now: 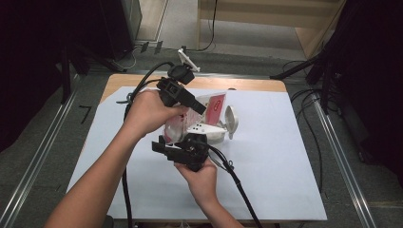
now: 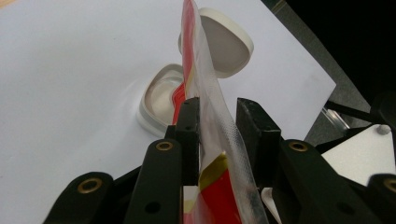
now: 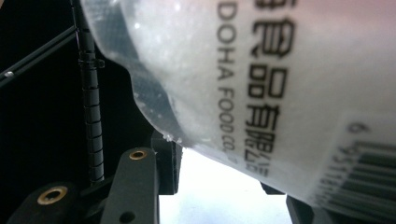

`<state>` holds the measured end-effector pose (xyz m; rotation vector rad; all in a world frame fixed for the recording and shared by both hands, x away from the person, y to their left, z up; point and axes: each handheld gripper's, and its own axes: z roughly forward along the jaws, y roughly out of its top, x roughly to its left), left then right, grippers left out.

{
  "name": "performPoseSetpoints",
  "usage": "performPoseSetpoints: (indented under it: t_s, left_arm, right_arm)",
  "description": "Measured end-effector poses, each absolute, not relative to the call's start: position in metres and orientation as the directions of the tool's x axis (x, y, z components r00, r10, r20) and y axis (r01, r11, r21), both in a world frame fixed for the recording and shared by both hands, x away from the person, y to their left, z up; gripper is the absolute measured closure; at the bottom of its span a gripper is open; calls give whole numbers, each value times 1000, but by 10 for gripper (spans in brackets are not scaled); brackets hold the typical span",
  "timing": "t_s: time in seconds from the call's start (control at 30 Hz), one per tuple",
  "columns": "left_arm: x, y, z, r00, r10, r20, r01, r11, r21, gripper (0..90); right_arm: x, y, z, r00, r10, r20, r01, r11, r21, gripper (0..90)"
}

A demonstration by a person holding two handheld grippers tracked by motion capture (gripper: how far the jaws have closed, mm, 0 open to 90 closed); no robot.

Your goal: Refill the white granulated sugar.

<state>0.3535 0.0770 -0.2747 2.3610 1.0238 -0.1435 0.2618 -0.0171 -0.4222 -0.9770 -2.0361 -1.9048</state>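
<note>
The left tool [image 1: 202,108] is held up over the middle of the counter [image 1: 285,180], its body wrapped in the person's left hand [image 1: 149,111] and its jaws pointing right and downward. In the left gripper view its jaws stand on either side of the top edge of a red and clear plastic bag [image 2: 208,121]; the left jaw lies against the bag's film, while a gap shows between the film and the right jaw, so I cannot tell whether the bag is truly pinched. The bag [image 1: 190,118] hangs between the two tools, above the white sheet that covers the counter. Just below it and to the right sits a small white container [image 1: 215,135] with its lid [image 1: 231,121] swung open and standing on edge; in the left gripper view the container [image 2: 156,100] lies beyond the bag's far end with the lid [image 2: 229,42] behind it. The right tool [image 1: 159,145] is held in the right hand [image 1: 202,178] below the bag, its jaws pointing left. In the right gripper view the bag's printed lower part [image 3: 261,84], full of a white grainy filling, sits across the jaws and close to the camera; whether the jaws press on it cannot be told
</note>
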Motion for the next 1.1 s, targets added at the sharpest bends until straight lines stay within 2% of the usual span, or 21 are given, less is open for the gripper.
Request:
performPoseSetpoints:
  t_s: [0.07, 0.57, 0.73, 0.83, 1.0, 1.1]
  left_arm:
    - [353, 77, -274, 703, 640, -310, 701, -548, 456, 721]
    - [356, 83, -277, 665, 672, -325, 735, -514, 443, 769]
    - [355, 81, -272, 681, 659, -319, 721, -529, 448, 766]
    - [355, 75, -269, 679, 677, -283, 719, -535, 444, 763]
    - [355, 68, -272, 685, 669, -287, 717, -551, 427, 766]
    - [355, 64, -272, 687, 667, -290, 715, -549, 433, 766]
  right_arm:
    - [262, -18, -422, -764, 338, 550, 573, -40, 819, 625]
    - [258, -17, -424, -791, 358, 497, 525, -21, 851, 644]
    - [257, -18, -421, -783, 342, 519, 542, -34, 840, 645]
    - [252, -20, -415, -798, 351, 489, 510, -38, 859, 652]
    - [259, -19, -417, -777, 354, 520, 551, -14, 834, 613]
    - [262, -21, -417, -774, 354, 525, 561, 1, 828, 623]
